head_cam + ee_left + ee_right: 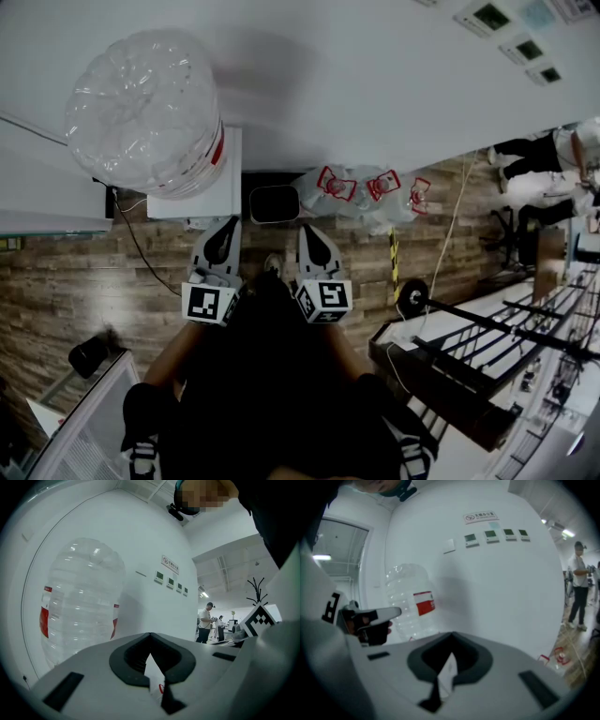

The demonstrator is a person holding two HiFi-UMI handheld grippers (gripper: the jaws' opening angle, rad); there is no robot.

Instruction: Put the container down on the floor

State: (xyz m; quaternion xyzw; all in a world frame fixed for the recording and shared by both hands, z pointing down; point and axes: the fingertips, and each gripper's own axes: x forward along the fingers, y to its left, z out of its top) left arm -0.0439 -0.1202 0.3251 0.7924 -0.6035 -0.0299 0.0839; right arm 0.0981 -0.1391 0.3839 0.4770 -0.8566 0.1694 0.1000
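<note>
Held the left gripper [225, 230] and the right gripper [311, 234] side by side close in front of the body, both aimed at the white wall [394, 84]. Had each pair of jaws closed tip to tip, with only a thin sliver of wall visible through the notch and nothing gripped in either. Spotted a large clear water jug [145, 112] with a red label well ahead of the left jaws and off to their left, perched on a white dispenser [232, 183], up off the wood-look floor [84, 272] and apart from both grippers. Spotted a cluster of clear plastic containers with red handles [361, 192] ahead of the right jaws and to their right, lying on the floor against the wall. Judged it two ways. Taking the big jug as the container: grasp, lift-off and lowering all left to do. Taking one of the red-handled ones: resting where wanted, with empty jaws to match. Could not settle which from this moment.
</note>
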